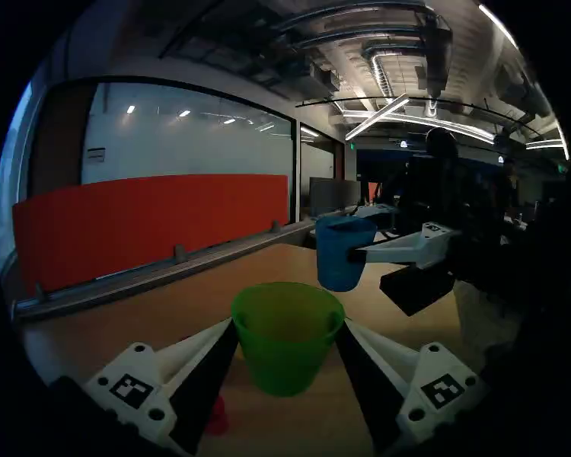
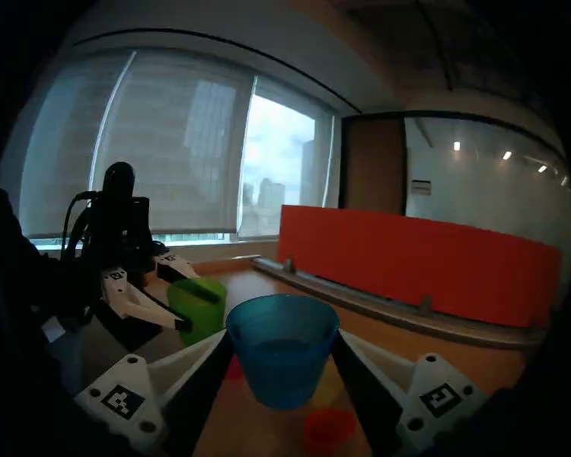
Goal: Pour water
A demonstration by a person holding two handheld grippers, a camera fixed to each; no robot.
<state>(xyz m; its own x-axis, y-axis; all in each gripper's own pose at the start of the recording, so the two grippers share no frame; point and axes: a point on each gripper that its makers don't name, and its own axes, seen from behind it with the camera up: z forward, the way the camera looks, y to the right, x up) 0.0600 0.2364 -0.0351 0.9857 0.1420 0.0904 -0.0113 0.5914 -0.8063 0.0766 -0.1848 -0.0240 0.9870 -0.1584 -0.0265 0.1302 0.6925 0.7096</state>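
Open-plan office. Wooden desk (image 1: pixel 202 293) under the left gripper (image 1: pixel 285 335), with a red divider panel (image 1: pixel 148 221) along its far edge, ahead-left of the fingers. Glass partition (image 1: pixel 194 137) just behind the panel. High above: exposed ducts (image 1: pixel 377 68) and linear strip lights (image 1: pixel 407 114). Ahead of the right gripper (image 2: pixel 282 343): big windows (image 2: pixel 278 167), roller blinds (image 2: pixel 171 145) partly down, city towers (image 2: pixel 266 198) outside. Same red panel off to its right.
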